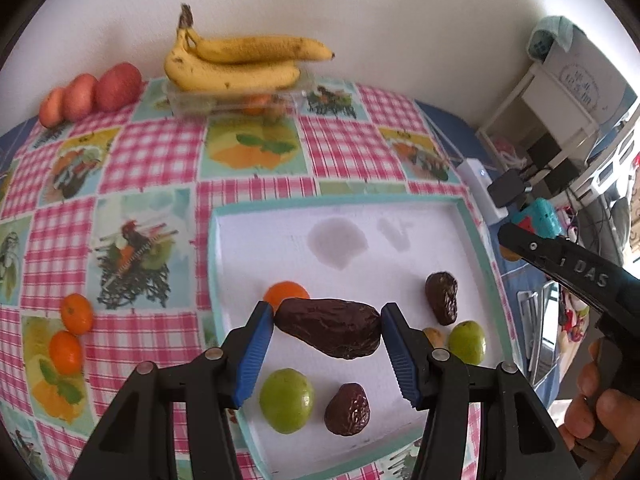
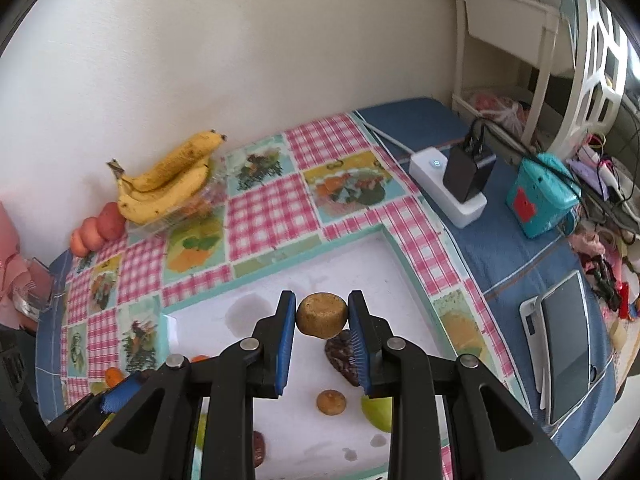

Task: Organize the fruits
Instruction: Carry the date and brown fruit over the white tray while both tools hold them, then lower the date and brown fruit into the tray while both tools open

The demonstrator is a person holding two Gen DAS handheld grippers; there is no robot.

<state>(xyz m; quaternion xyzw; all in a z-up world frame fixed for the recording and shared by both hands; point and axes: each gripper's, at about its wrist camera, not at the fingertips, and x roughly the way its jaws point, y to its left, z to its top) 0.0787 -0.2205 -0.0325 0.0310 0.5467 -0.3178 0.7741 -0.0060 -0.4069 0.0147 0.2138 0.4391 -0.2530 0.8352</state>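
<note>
My left gripper is shut on a long dark avocado, held above the white tray. In the tray lie two more dark avocados, two green fruits, an orange mandarin and a small brown fruit. My right gripper is shut on a round tan-brown fruit above the same tray. Below it lie a brown fruit, a dark avocado and a green fruit.
Bananas rest on a clear box by the wall, with red-orange fruits to their left. Two mandarins lie on the checked cloth left of the tray. A white power strip, teal box and tablet sit right.
</note>
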